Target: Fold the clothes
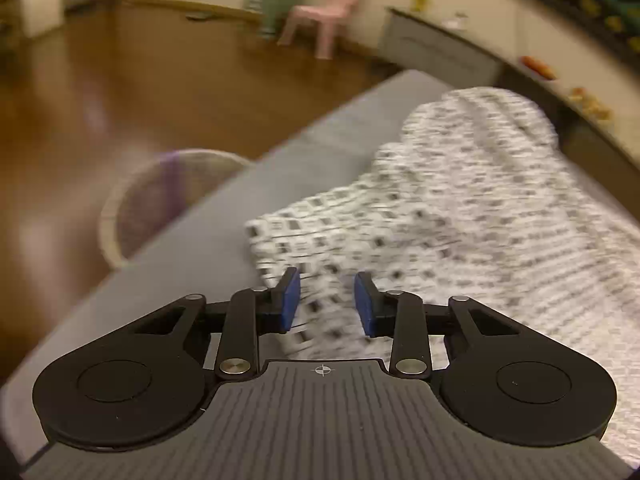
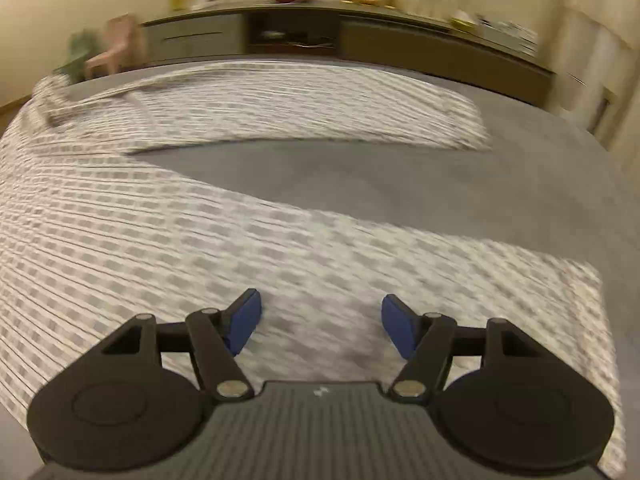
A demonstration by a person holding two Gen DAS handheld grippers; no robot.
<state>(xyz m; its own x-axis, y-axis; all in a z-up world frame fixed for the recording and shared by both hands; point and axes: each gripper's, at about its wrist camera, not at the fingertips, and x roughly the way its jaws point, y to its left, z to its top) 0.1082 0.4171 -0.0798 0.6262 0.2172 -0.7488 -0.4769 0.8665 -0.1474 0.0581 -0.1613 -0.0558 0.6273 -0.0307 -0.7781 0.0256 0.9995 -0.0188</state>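
The gray bed (image 2: 400, 176) carries the checked garment (image 2: 140, 232), which lies spread across its surface; in the left wrist view the garment (image 1: 460, 200) is bunched into a raised fold near the bed's (image 1: 208, 248) edge. A basket (image 1: 160, 200) stands on the wooden floor (image 1: 100, 88) beside the bed. The right gripper (image 2: 321, 326) hangs above the cloth, jaws wide and empty. The left gripper (image 1: 327, 302) has its jaws set narrower, with cloth showing between the blue pads (image 1: 291, 300); contact cannot be determined.

Home: pink chair (image 1: 324, 14); sideboard (image 2: 320, 36)
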